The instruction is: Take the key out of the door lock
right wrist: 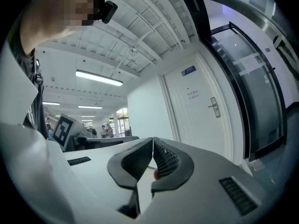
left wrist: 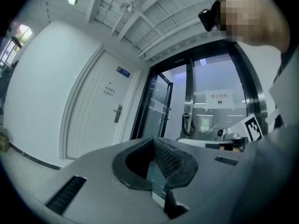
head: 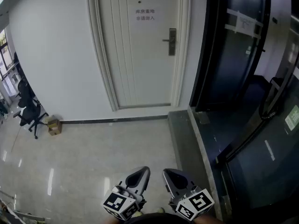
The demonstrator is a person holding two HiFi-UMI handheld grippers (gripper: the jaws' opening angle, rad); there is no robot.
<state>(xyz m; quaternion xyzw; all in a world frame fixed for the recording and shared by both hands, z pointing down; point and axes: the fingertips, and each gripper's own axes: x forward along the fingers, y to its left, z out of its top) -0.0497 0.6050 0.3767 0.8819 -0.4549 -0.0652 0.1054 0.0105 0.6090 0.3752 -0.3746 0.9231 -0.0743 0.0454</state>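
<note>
A white door [head: 140, 55] stands well ahead of me, with a dark metal lock plate and lever handle [head: 172, 41] on its right side. The lock is too far and small for me to make out a key. Both grippers are held low, close to my body and far from the door. My left gripper [head: 144, 171] has its jaws closed together with nothing between them, and so does my right gripper [head: 168, 173]. The lock also shows small in the left gripper view [left wrist: 118, 113] and in the right gripper view [right wrist: 214, 107].
A paper sign [head: 145, 15] is stuck on the door. Dark glass doors [head: 233, 45] and a dark floor strip [head: 187, 139] run along the right. A cardboard box [head: 54, 126] and an office chair [head: 29, 111] stand at the left wall.
</note>
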